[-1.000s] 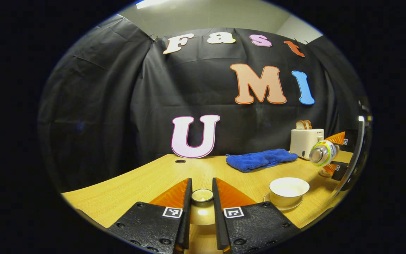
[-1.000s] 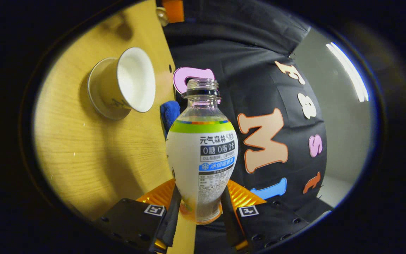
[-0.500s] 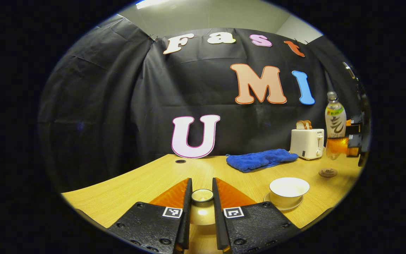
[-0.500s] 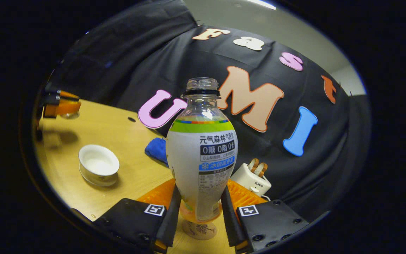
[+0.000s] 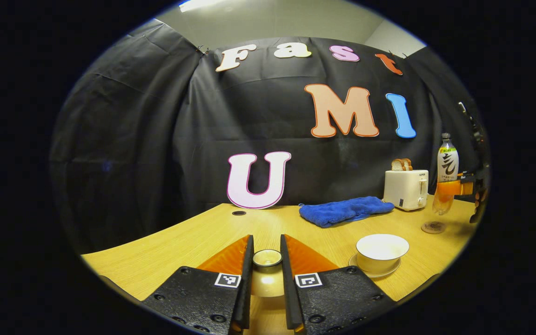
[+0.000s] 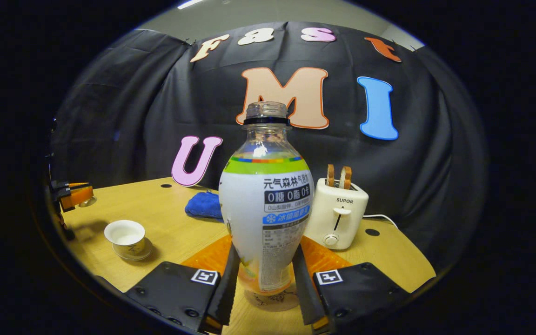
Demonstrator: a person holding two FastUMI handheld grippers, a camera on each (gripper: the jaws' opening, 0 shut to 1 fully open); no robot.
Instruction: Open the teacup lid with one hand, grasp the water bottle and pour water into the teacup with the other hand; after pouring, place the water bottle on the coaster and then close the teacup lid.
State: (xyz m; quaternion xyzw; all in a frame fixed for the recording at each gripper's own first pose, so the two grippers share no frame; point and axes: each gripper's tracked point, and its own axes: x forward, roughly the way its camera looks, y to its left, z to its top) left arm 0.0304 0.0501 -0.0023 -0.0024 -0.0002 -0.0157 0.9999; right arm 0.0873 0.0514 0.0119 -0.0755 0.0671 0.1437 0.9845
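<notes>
Pale wood covers the surface [image 5: 193, 237] across the lower part of both views. In the left gripper view, the left gripper [image 5: 266, 260] sits at bottom centre with its fingers [image 5: 248, 260] drawn in close on either side of the teacup lid [image 5: 267, 258], gripping its small round knob so that the lid is lifted clear of the cup. The open teacup [image 5: 382, 252] stands on its saucer at lower right of that view, well apart from the lid. Farther right, near the frame's edge, the water bottle [image 5: 446, 174] stands upright, held just over the round coaster [image 5: 433, 227]; whether its base touches the coaster cannot be told from here.

In the right gripper view, the right gripper [image 6: 262, 279] is at bottom centre, its fingers [image 6: 228, 284] pressed against the lower body of the water bottle [image 6: 266, 209], which is upright and uncapped. The coaster [image 6: 270, 300] shows directly beneath the bottle's base, between the fingers. The teacup [image 6: 126, 237] sits at lower left, and the left gripper [image 6: 75, 195] with the lid is at the far left edge. A blue cloth [image 6: 203, 204] lies left of the bottle, towards the wall, and a cream toaster [image 6: 335, 214] with two slices of bread stands just right of it.
</notes>
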